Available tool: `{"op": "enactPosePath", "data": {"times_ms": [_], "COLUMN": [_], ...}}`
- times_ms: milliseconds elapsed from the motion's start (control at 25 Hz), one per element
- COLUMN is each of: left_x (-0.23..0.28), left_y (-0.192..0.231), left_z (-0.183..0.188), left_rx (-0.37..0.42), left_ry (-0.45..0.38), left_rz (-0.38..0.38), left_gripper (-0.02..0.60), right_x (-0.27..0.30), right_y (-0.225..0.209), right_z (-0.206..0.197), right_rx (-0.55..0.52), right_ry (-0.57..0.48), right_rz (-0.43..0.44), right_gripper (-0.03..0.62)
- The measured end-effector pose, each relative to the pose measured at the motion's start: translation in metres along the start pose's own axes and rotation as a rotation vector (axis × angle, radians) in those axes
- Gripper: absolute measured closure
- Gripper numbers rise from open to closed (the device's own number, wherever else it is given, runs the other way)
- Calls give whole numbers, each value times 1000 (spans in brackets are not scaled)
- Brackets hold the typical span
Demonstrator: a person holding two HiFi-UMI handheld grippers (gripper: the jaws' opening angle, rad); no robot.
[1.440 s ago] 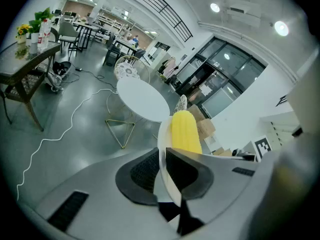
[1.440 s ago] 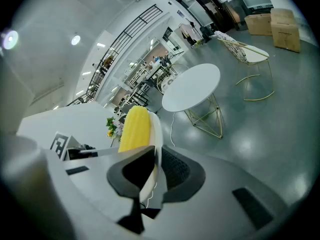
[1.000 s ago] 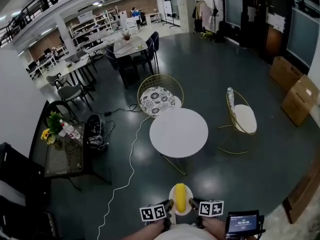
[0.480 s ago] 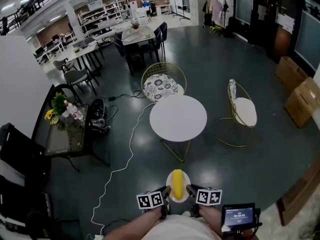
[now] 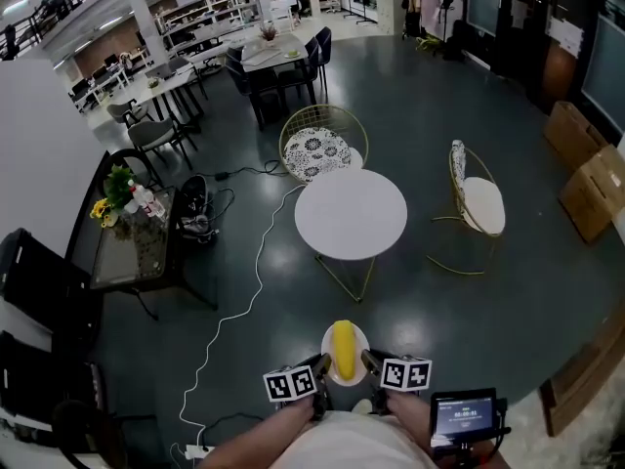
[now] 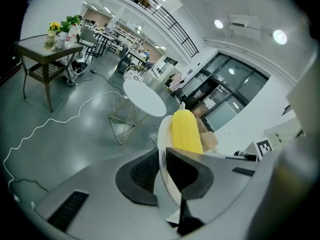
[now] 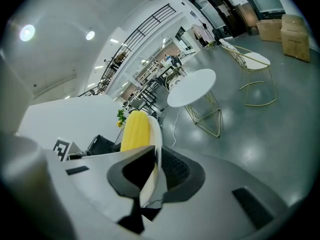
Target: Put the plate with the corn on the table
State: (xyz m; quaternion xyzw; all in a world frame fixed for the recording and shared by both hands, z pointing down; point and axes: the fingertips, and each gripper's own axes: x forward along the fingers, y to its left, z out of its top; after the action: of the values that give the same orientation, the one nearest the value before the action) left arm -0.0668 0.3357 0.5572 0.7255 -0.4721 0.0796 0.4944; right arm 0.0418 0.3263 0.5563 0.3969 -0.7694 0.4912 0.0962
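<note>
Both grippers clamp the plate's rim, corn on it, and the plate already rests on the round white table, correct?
Not quite. The left gripper and right gripper do clamp the rim of the plate with the corn on it, but the head view shows the plate held above the floor, short of the round white table.

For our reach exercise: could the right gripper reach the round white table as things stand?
Probably not: the right gripper, shut on the plate, sits near the person, with bare floor before the table. Nothing blocks the way.
</note>
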Motion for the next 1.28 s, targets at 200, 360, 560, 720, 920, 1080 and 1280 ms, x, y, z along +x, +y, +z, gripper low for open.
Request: {"op": "enactPosePath", "data": {"times_ms": [200, 360, 560, 720, 920, 1080, 1280], "left_x": [0, 4, 13, 15, 20, 21, 20], "left_y": [12, 23, 36, 47, 67, 85, 107], "left_z": [11, 24, 49, 68, 98, 121, 145], "left_rx": [-9, -16, -10, -8, -8, -5, -8], "left_ry": [-1, 3, 10, 24, 34, 39, 54], "left_rz": [5, -1, -16, -21, -34, -44, -47], "left_gripper": [531, 531, 531, 531, 531, 531, 532], "right_x": [14, 29, 51, 68, 98, 121, 149], "right_y": [7, 11, 15, 23, 34, 44, 58], "right_z": [5, 12, 29, 39, 55, 67, 75], "right_rx": [-7, -11, -9, -1, -2, -5, 8], "right_ry": [6, 6, 0, 1, 1, -7, -14], "right_rz": [2, -3, -14, -25, -38, -51, -57], "right_gripper": [548, 548, 548, 548, 548, 548, 548]}}
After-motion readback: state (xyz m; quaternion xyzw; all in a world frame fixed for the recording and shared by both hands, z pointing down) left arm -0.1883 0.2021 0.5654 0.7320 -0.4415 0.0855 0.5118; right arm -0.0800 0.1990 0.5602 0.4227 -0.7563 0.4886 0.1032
